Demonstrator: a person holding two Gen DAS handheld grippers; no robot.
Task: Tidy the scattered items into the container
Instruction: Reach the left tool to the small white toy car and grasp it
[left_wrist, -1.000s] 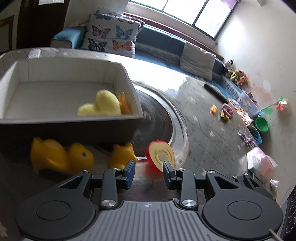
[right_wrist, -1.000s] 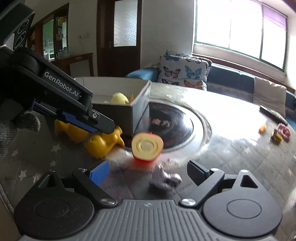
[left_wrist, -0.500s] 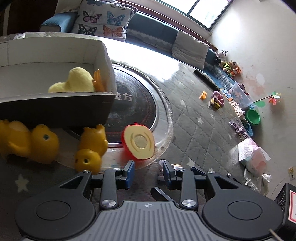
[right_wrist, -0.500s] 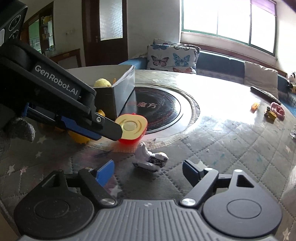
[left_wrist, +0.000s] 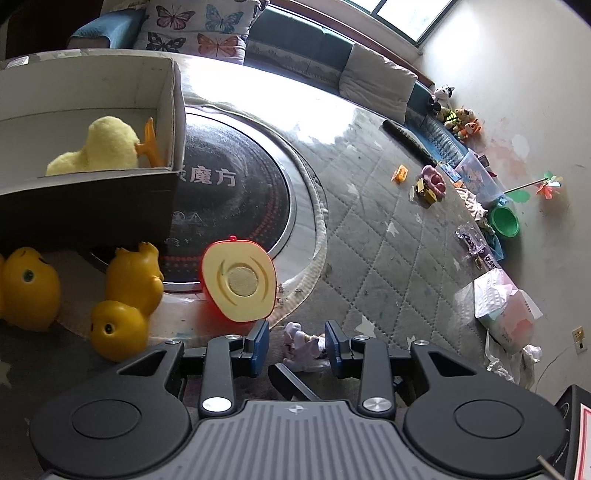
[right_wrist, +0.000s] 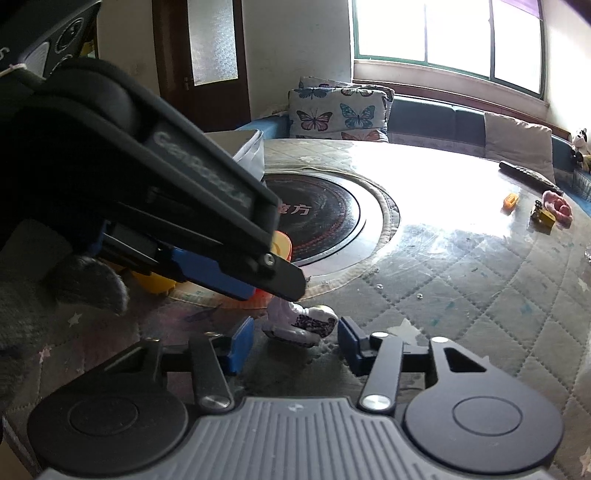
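On the quilted table (right_wrist: 461, 280), a small white toy figure (right_wrist: 301, 323) lying between the blue pads of the right gripper (right_wrist: 295, 341), jaws just closing in, gaps still visible either side. Directly above, the left gripper (left_wrist: 297, 345), parted, empty. Beyond, a red-and-yellow apple half (left_wrist: 238, 282) and the box (left_wrist: 88, 206).

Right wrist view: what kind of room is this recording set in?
Most likely a home living room: a sofa with a butterfly-print cushion runs under a wide window, and toys such as a stuffed cow sit at its far end.
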